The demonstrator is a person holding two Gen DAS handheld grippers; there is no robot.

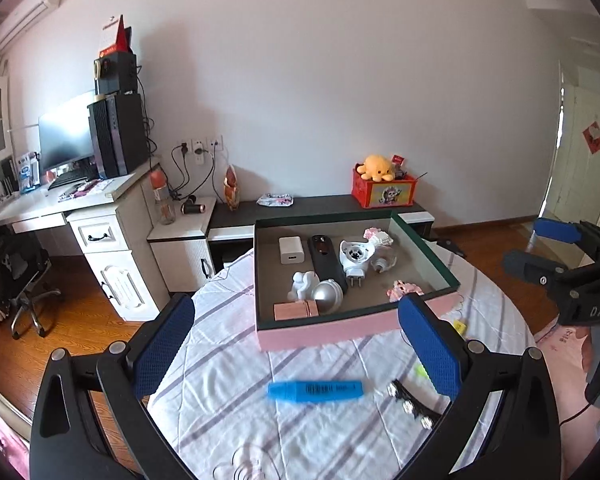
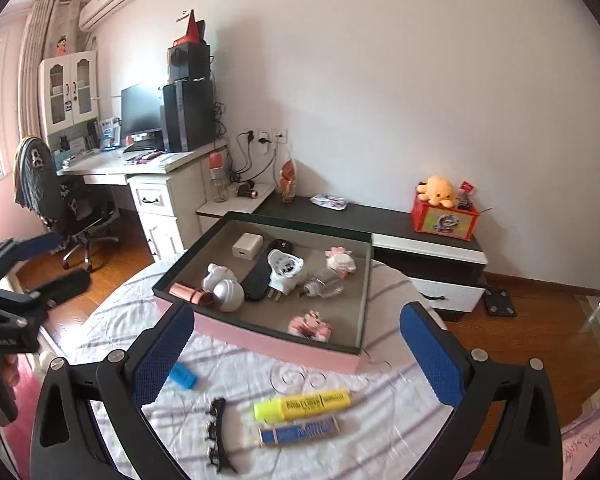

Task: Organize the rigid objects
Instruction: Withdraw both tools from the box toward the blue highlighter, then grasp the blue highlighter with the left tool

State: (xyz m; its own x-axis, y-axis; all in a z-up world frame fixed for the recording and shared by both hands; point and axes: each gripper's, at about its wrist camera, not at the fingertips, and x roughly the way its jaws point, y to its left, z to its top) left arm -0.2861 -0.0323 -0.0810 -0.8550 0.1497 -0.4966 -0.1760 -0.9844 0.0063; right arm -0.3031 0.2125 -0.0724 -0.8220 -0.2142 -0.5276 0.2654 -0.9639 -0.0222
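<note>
A pink box (image 1: 328,332) (image 2: 276,350) with a dark rim sits on the round clothed table and holds several small items: a white charger (image 1: 290,250), a black remote, a white plug, figurines. A blue highlighter (image 1: 315,391) lies in front of my open, empty left gripper (image 1: 300,344); its end shows in the right wrist view (image 2: 183,376). A yellow highlighter (image 2: 302,403), a blue bar (image 2: 298,432) and a black hair clip (image 2: 216,434) (image 1: 410,402) lie before my open, empty right gripper (image 2: 296,344). The right gripper also shows at the far right (image 1: 540,246).
The table's cloth (image 1: 228,400) is white with grey stripes. Behind stand a low dark cabinet (image 2: 380,216) with a red toy box (image 2: 444,218), and a white desk (image 1: 80,208) with a computer. An office chair (image 2: 60,200) stands at the left on wooden floor.
</note>
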